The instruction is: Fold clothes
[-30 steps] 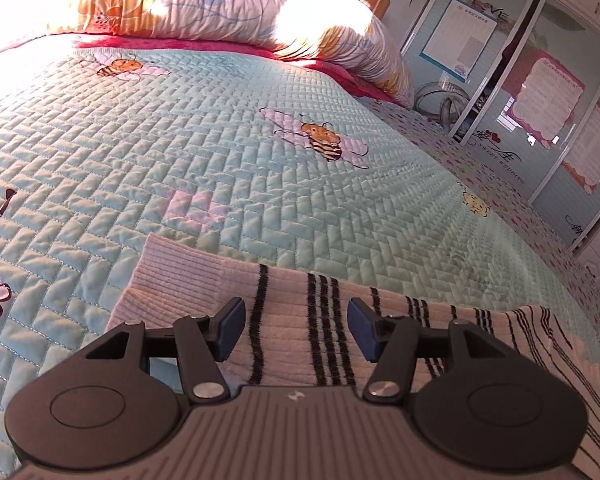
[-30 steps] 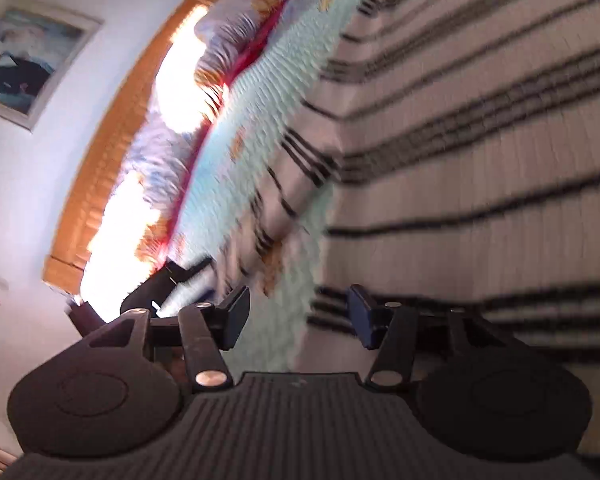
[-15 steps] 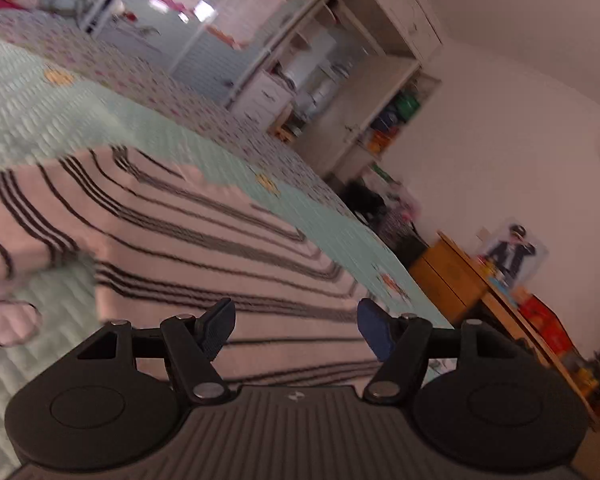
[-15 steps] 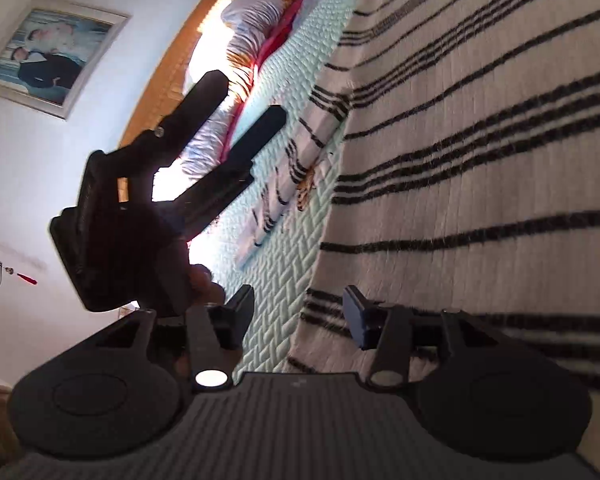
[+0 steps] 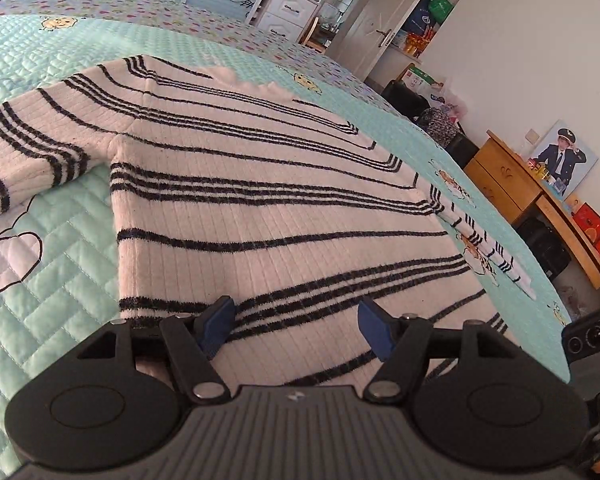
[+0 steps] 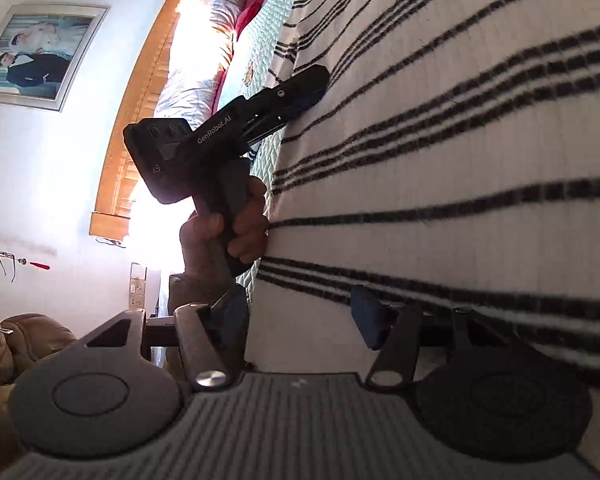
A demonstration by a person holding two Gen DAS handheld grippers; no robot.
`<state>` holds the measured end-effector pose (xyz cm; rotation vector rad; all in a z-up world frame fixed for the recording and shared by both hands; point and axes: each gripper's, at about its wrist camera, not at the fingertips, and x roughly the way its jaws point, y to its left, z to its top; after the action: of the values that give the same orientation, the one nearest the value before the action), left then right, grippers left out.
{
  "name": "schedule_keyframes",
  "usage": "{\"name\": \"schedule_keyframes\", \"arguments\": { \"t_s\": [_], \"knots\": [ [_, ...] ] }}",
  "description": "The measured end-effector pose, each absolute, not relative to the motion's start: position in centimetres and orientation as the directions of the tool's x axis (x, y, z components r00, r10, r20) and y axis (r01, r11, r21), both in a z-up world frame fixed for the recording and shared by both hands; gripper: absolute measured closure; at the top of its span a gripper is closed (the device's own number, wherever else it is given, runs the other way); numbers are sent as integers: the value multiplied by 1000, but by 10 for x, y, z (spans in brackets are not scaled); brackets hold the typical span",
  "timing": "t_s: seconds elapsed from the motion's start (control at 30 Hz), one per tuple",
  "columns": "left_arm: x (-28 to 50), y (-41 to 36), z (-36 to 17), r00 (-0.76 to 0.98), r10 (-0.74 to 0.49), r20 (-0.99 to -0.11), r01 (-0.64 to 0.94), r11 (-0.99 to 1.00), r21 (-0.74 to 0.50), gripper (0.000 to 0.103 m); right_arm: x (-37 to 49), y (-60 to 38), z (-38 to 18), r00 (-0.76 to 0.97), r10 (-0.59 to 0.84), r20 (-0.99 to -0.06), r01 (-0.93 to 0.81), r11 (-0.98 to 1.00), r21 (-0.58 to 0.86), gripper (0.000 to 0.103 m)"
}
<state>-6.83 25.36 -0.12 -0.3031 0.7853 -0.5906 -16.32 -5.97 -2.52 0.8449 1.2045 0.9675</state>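
We see the left tongs [image 5: 296, 330] pitched downward over the lower body of the striped sweater [image 5: 260, 184], near its hem corner. Its jaws have just been opening and now stand well apart; only flat knit lies beneath the gap, nothing pinched. In the right wrist view the left hand [image 6: 236, 232] wraps the black handle, fingers curled, knuckles just beside the sweater's edge, and the blue pads sit at that edge; contact there we cannot tell.

The right tongs [image 6: 296, 320] is rolled onto its side, so the bed appears as a wall. Its jaws have also just been opening, further within the last instant; the sweater's edge lies in the gap, and the pads show no pinch on it.

The sweater is a ribbed cream knit with fuzzy black stripes, single and in threes. It lies spread flat on the bed's quilt [image 5: 60, 272], a mint cover stitched in a brick pattern, one sleeve [image 5: 28, 140] angled out to the left.

Bare quilt borders the sweater on the left and far sides. Beyond the bed's right edge stands a wooden desk [image 5: 512, 184].
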Motion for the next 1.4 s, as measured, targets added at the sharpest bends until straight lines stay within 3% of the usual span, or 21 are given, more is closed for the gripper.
{"name": "schedule_keyframes", "arguments": {
  "t_s": [0.03,0.1,0.13,0.17,0.23,0.27,0.3,0.37,0.4,0.43,0.53,0.57,0.63,0.67,0.8,0.87,1.0,1.17,1.23,1.33,1.4],
  "knots": [
    [-70,254,-1,558,-603,-570,384,797,-467,32,-166,-67,-22,104,935,-338,-148,351,925,44],
    [-76,255,2,557,-605,-569,386,795,-468,32,-172,-88,-16,148,895,-422,-137,441,887,43],
    [-77,256,2,557,-606,-568,386,794,-469,32,-174,-98,-20,153,861,-486,-110,503,857,51],
    [-77,256,2,556,-606,-569,386,794,-469,32,-177,-109,-24,152,844,-515,-84,530,844,64],
    [-77,256,2,556,-606,-569,391,795,-464,32,-183,-128,-28,154,799,-582,-35,593,805,99],
    [-77,255,2,556,-605,-569,392,795,-462,32,-185,-132,-23,170,775,-609,-43,623,781,101],
    [-77,255,2,556,-605,-569,393,795,-462,32,-186,-138,-17,194,767,-611,-47,629,776,98],
    [-77,255,2,556,-605,-569,393,795,-461,32,-183,-147,-6,266,769,-581,-55,614,787,78],
    [-77,255,2,556,-605,-569,393,795,-462,32,-179,-151,-2,303,772,-559,-60,601,797,63],
    [-77,255,2,557,-605,-569,393,795,-461,32,-175,-155,1,340,773,-535,-66,587,807,58],
    [-77,255,2,556,-606,-569,395,795,-461,32,-156,-157,-7,393,748,-534,-21,588,809,58],
    [-77,255,1,555,-607,-569,394,794,-463,32,-154,-159,-13,393,724,-567,4,615,788,59],
    [-76,255,1,553,-609,-568,394,792,-466,32,-156,-168,-22,405,680,-612,61,647,760,99],
    [-76,255,1,552,-611,-568,395,791,-467,32,-160,-176,-24,422,664,-617,93,645,758,103],
    [-75,257,1,549,-617,-564,392,786,-478,32,-184,-197,-19,459,631,-625,121,653,748,96],
    [-75,258,2,550,-617,-564,383,786,-486,32,-195,-205,-22,446,597,-667,151,684,714,103],
    [-86,272,17,624,-541,-563,295,831,-472,32,-206,-209,-17,486,536,-690,189,706,682,103],
    [-121,339,40,809,-327,-488,20,846,-533,32,-204,-184,12,536,387,-750,126,842,524,93],
    [-139,384,42,859,-162,-485,-197,771,-606,31,-202,-165,29,582,355,-732,51,882,468,67],
    [-170,438,37,774,143,-617,-581,549,-601,32,-192,-137,49,623,397,-674,-45,878,476,62],
    [-203,467,29,697,270,-665,-716,322,-620,33,-182,-118,56,626,443,-642,-81,856,511,61]
  ]
}}
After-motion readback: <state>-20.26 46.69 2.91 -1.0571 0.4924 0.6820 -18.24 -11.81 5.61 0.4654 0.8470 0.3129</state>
